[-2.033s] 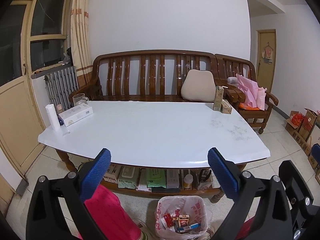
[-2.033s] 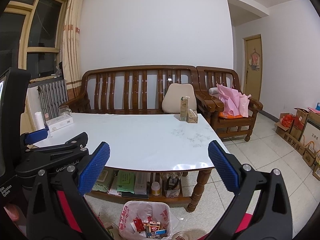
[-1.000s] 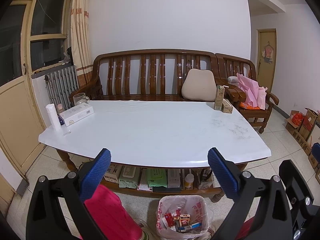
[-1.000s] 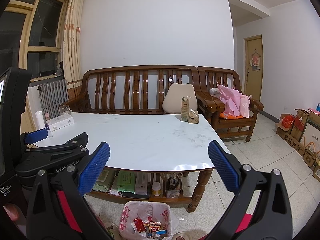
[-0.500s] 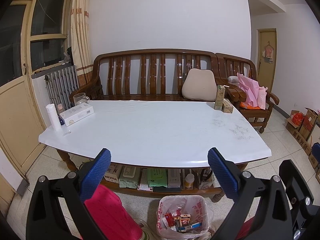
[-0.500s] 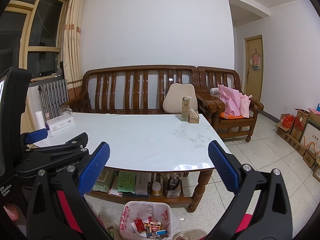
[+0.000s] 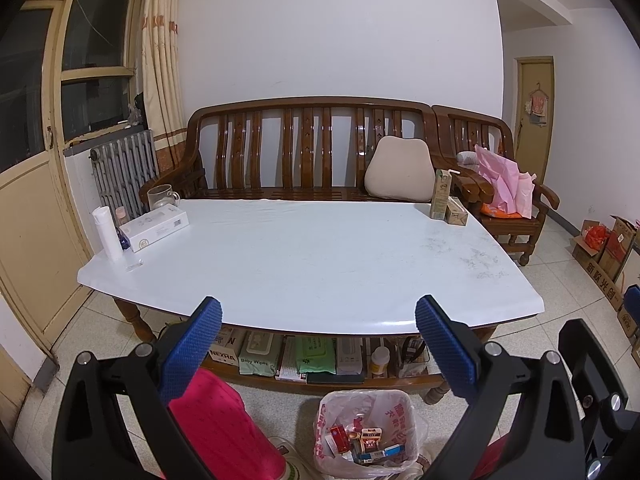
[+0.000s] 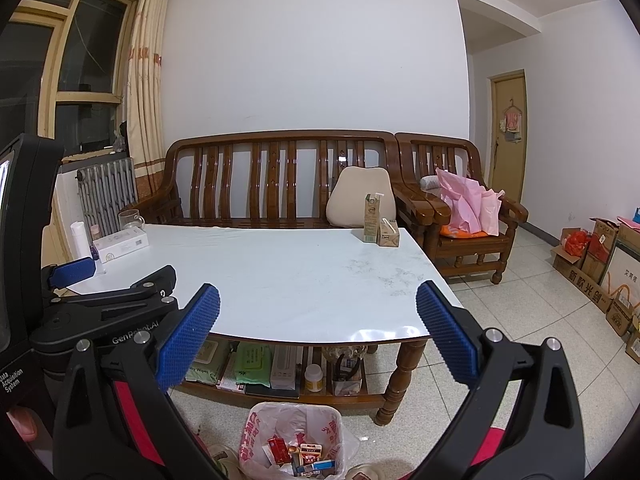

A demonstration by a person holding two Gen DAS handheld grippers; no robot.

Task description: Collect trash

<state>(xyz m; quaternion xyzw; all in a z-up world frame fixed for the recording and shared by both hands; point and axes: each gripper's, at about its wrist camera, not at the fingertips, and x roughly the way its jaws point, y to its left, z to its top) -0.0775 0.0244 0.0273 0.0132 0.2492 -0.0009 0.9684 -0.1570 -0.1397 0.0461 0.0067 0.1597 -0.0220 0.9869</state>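
Left tongs [image 7: 318, 334]: spread wide, empty.
Right tongs [image 8: 318, 334]: spread wide, empty.
Trash bag [image 7: 368, 432]: white plastic, red print, holding small cartons; on the floor before the counter [image 7: 312, 256].
Counter: white top.

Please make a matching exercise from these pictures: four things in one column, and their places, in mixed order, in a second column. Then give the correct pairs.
Things:
1. trash bag
2. glass mug
3. milk carton
4. pink bag

Places:
A. on the wooden armchair
B. on the floor in front of the table
C. far right corner of the table top
D. far left corner of the table top

Pairs: 1-B, 2-D, 3-C, 4-A
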